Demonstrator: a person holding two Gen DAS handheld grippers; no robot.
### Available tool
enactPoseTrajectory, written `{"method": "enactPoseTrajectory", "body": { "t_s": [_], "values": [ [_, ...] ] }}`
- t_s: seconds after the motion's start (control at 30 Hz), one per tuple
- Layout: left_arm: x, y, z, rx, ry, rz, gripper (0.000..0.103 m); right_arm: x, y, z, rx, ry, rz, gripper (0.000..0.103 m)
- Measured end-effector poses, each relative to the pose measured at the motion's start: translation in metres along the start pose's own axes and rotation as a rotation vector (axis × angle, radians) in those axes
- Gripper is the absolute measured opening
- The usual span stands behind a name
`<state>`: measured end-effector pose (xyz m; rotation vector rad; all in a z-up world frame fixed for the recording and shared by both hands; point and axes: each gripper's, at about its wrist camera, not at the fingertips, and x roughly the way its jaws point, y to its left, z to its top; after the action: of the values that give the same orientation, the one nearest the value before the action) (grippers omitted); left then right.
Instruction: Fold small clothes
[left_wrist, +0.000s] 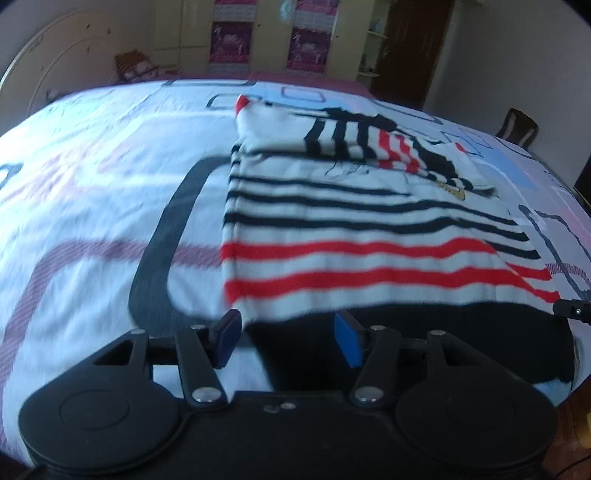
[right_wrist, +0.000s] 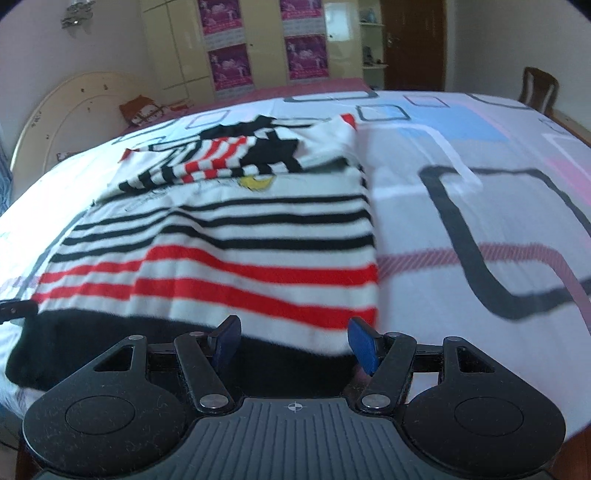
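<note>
A small white sweater (left_wrist: 354, 236) with black and red stripes and a black hem lies flat on the bed, its sleeves folded over the chest. It also shows in the right wrist view (right_wrist: 229, 243). My left gripper (left_wrist: 286, 341) is open, its blue pads either side of the hem's left end, empty. My right gripper (right_wrist: 295, 345) is open at the hem's right end, empty. The tip of the right gripper (left_wrist: 572, 310) shows at the right edge of the left wrist view, and the tip of the left gripper (right_wrist: 14, 308) at the left edge of the right wrist view.
The bedsheet (right_wrist: 480, 206) is white with black, pink and blue rectangles. A headboard (right_wrist: 66, 110) and a pillow (right_wrist: 144, 109) stand at the far left, wardrobes (right_wrist: 266, 44) behind, and a wooden chair (right_wrist: 537, 88) at the far right.
</note>
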<state>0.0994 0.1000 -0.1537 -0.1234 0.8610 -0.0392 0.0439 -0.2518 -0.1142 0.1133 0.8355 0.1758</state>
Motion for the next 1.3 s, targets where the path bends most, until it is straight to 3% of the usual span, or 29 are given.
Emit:
{"method": "enactPoseTrajectory", "body": {
  "t_s": [0.3,0.43,0.5,0.53,0.57,0.6,0.7,0.93,1.3],
  "values": [
    [-0.004,0.009,-0.023,-0.070,0.035,-0.057,0.049,-0.007,-0.010,-0.030,0.049,0.053,-0.011,0.063],
    [-0.005,0.008,-0.027,-0.083,0.050,-0.086,0.040,-0.010,-0.004,-0.037,0.068,0.060,0.013,0.063],
    [-0.005,0.007,-0.028,-0.084,0.057,-0.103,0.034,-0.011,-0.003,-0.040,0.084,0.063,0.019,0.033],
    [-0.005,0.007,-0.028,-0.091,0.061,-0.113,0.028,-0.012,-0.004,-0.040,0.097,0.061,0.019,0.031],
    [-0.004,0.008,-0.028,-0.099,0.070,-0.130,0.019,-0.011,-0.004,-0.039,0.106,0.062,0.024,0.025],
    [-0.002,0.007,-0.027,-0.105,0.081,-0.145,0.018,-0.010,-0.004,-0.039,0.112,0.068,0.033,0.015],
    [-0.001,0.008,-0.024,-0.117,0.088,-0.173,0.008,-0.009,-0.001,-0.036,0.115,0.080,0.050,0.011],
    [-0.015,0.014,0.001,-0.163,0.002,-0.246,0.006,-0.023,0.003,-0.014,0.115,-0.001,0.104,0.010],
    [-0.006,0.017,0.083,-0.238,-0.178,-0.322,0.006,-0.020,0.001,0.077,0.121,-0.175,0.172,0.010]
  ]
}}
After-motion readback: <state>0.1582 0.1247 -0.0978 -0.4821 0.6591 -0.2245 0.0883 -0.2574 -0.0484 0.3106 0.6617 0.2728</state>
